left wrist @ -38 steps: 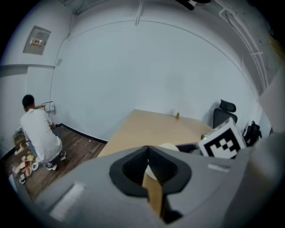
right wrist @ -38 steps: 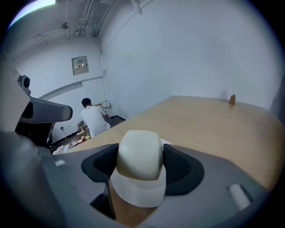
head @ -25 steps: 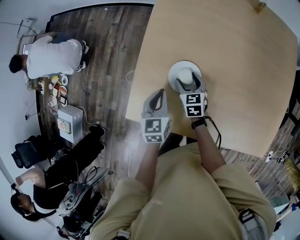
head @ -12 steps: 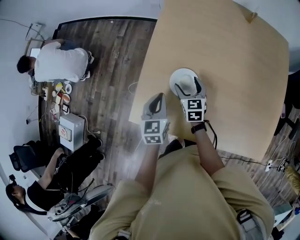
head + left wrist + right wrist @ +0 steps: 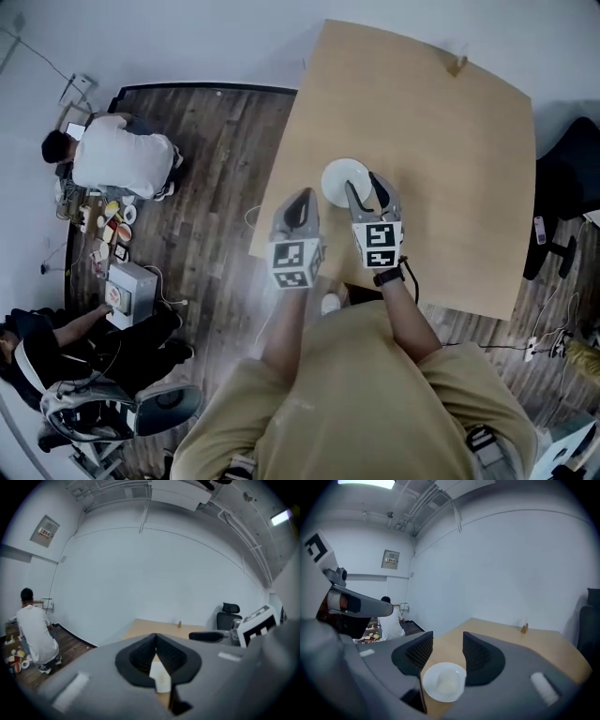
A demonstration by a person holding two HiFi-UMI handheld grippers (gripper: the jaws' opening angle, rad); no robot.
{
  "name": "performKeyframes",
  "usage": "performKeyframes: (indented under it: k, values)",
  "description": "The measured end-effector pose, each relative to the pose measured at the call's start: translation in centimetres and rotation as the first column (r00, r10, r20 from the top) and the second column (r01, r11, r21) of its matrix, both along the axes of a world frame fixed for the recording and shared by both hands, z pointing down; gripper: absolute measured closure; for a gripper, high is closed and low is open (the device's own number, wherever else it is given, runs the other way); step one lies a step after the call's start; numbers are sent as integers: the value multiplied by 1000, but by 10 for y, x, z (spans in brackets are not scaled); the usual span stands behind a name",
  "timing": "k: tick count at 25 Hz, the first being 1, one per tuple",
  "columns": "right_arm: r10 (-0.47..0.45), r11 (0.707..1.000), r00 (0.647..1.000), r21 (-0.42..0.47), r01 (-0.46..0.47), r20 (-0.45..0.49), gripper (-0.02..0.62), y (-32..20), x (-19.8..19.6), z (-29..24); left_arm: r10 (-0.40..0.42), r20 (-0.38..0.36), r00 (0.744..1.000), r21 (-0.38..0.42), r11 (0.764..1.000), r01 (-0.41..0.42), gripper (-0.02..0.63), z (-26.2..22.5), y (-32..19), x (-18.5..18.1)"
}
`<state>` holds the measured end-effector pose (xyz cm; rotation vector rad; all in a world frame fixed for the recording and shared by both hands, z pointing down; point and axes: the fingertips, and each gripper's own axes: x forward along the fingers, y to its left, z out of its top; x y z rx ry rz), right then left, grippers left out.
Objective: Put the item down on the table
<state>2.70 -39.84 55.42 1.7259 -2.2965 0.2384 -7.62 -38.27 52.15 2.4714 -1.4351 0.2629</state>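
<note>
A white plate (image 5: 339, 178) rests on the wooden table (image 5: 441, 159) near its front-left part. A pale round lump (image 5: 447, 682) lies in the middle of the plate (image 5: 431, 688). My right gripper (image 5: 364, 184) hovers just behind the plate, open, its jaws (image 5: 446, 641) wide apart with nothing between them. My left gripper (image 5: 302, 195) hangs at the table's left edge beside the plate, jaws (image 5: 156, 637) meeting at the tips. A pale patch shows in the gap under them; what it is I cannot tell.
A small brown object (image 5: 457, 65) stands at the table's far edge. A black office chair (image 5: 562, 192) sits to the right. On the wood floor at left, a person in a white shirt (image 5: 117, 157) crouches by clutter, and another person sits lower left.
My right gripper, earlier over the plate with its jaws around the round lump, has drawn back toward me. The lump now lies free on the plate.
</note>
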Motion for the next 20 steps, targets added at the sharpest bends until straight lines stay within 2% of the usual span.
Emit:
performKeyframes:
  k: [10,20]
  values:
    - [-7,984,999,178,0,43,581,65,-19,-94,72,-47,996,105,992,-67,604,-47,50,12]
    - [64,968,995,236,-81,79,589,117,-12,-127,144,-86,986,192,973,-125,604,-83,99,13]
